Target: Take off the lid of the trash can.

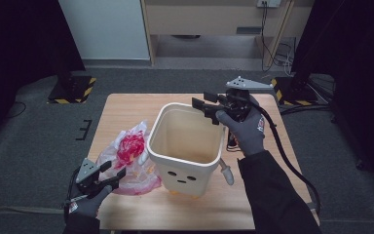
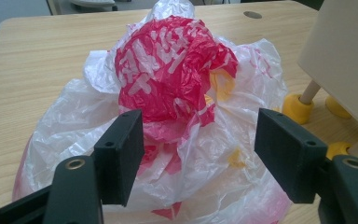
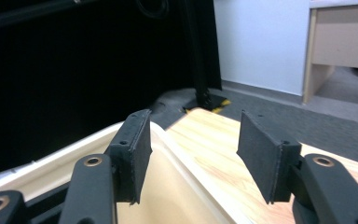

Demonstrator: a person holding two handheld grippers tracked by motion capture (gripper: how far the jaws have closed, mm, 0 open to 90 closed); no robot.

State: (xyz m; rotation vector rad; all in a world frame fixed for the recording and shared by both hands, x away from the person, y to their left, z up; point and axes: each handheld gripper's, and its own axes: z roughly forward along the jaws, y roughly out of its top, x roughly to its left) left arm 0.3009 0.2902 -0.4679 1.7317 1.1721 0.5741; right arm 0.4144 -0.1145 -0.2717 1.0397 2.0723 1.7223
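With both jaws wide, the left hand-held gripper (image 2: 198, 149) faces the crumpled plastic bag (image 2: 168, 116) on the bench (image 1: 126, 109) beside the bin (image 1: 187, 146), whose rim the right hand-held gripper (image 1: 209, 108) straddles; thin film could slip free, or a tug could tip the bin.

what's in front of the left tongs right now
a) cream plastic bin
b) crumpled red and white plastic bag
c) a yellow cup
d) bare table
b: the left gripper view shows the open left tongs aimed at the crumpled red and white plastic bag, with the cream plastic bin off to one side.

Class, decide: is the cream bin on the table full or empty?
Empty: the high view looks into the cream bin and shows bare inner walls and floor.
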